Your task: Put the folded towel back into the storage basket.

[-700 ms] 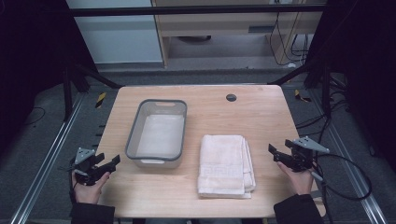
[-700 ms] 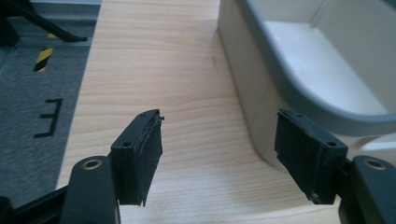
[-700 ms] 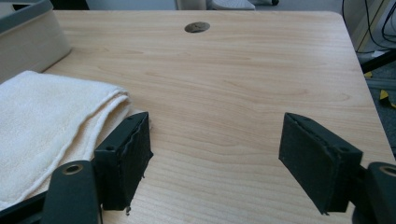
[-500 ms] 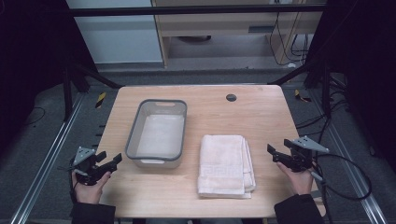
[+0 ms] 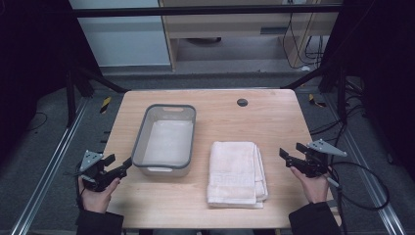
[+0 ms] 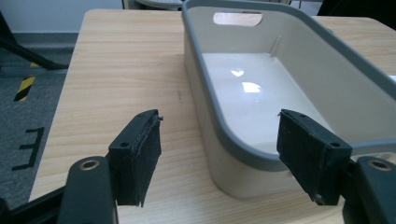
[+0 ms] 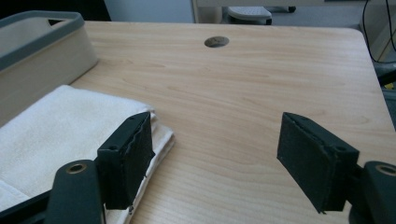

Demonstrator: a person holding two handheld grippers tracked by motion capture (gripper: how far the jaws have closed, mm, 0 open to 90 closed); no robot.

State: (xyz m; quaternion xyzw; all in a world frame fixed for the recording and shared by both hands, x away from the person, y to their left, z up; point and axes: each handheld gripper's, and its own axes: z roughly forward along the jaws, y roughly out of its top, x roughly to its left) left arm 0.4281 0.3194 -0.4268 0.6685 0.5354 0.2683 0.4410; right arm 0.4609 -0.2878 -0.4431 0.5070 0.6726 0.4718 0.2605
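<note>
The folded white towel (image 5: 236,173) lies flat on the desk (image 5: 274,122), just beside the grey-rimmed tub (image 5: 166,139), on the side away from the left claw (image 5: 111,169). Since half a second ago almost nothing has shifted: towel and tub lie where they did, and both claws have stayed at the desk's side edges with only a slight drift. So I judge that the work is at its very start, with nothing yet picked up.

The tub holds nothing; its pale glossy floor (image 6: 243,100) shows bare, with light reflecting off it.

The left claw gapes wide, its jaws framing the tub's near corner without touching it. The right claw (image 5: 292,157) is also spread wide and grips nothing; it stands beyond the towel from the tub, one pad (image 7: 128,158) just over the towel's edge (image 7: 159,135).
</note>
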